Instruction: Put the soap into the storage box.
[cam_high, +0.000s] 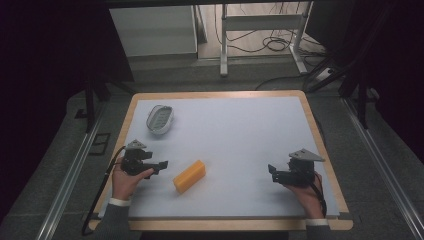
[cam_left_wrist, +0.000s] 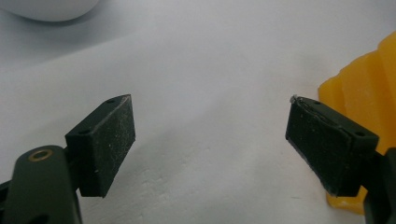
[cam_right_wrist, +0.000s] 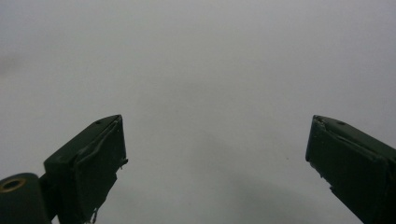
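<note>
The white table (cam_high: 240, 135) lies mostly bare, leaving both hands free room; on its far left sits a pale oval dish (cam_high: 159, 119), well apart from the rest; near the front, left of centre, lies the yellow block (cam_high: 189, 176) at a slant, likely the thing to be handled; the left gripper (cam_high: 159, 166) hovers just beside it, jaws wide apart and empty, seemingly ready to approach; the right gripper (cam_high: 272, 172) waits well off, equally spread, holding nothing.
</note>
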